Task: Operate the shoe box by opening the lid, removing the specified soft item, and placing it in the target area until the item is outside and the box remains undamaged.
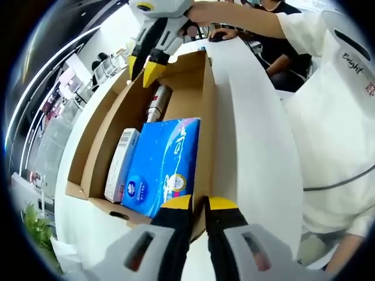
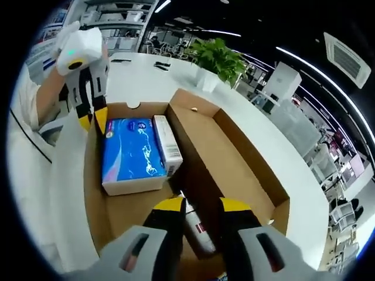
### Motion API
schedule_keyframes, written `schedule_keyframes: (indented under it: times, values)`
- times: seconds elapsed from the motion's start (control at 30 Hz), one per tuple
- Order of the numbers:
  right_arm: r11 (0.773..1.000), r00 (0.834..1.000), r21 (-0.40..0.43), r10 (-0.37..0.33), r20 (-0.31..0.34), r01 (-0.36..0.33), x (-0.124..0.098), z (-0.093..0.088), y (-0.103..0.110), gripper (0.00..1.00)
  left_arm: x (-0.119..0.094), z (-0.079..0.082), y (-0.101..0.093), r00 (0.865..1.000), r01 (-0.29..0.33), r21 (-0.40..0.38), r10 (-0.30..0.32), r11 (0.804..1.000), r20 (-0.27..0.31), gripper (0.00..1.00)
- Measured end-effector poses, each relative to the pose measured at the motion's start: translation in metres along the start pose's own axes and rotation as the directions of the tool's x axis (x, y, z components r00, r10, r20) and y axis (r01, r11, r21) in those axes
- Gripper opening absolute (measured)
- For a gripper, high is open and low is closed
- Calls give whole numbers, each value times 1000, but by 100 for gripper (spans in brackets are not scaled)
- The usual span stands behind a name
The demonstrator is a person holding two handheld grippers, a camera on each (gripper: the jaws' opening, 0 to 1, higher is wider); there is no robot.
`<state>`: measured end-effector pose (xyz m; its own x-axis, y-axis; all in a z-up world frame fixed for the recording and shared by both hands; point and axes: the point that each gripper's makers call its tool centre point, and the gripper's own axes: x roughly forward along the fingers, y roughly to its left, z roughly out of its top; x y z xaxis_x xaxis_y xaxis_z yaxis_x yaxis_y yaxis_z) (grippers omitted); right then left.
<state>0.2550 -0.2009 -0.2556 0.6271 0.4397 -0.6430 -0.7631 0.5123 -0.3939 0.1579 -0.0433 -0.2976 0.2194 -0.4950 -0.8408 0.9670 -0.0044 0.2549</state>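
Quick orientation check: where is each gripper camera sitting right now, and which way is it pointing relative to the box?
Left gripper view: rides the left gripper at one end of the open box, looking along it; a white sleeve shows.
Right gripper view: rides the right gripper at the opposite end, facing back over a bottle.
Shared: blue tissue pack, white carton, each other's gripper.

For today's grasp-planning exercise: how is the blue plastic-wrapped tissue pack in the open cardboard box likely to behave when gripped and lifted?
The blue plastic-wrapped tissue pack will probably dent under the jaws, being soft. Its glossy wrap may be slippery. It looks light for its bulk, but it lies tight against the white carton, so it might drag that along.
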Motion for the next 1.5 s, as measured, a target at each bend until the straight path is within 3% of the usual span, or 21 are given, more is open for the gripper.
schedule_keyframes:
  times: [0.7,0.83,1.13,1.5]
  values:
    - [992,986,-99,59,-156,-75,34,-19,28,20,0,0,0,1000,-7,4,7,1000,5,8]
    - [993,984,-77,77,-160,-90,38,-19,31,20,0,0,0,1000,-9,8,9,1000,11,8]
    - [990,979,-127,43,-198,-69,47,-22,29,20,0,0,0,1000,2,7,-3,1000,11,7]
    - [986,970,-146,50,-239,-87,55,-34,30,20,0,1,0,1000,-4,29,4,1000,19,7]
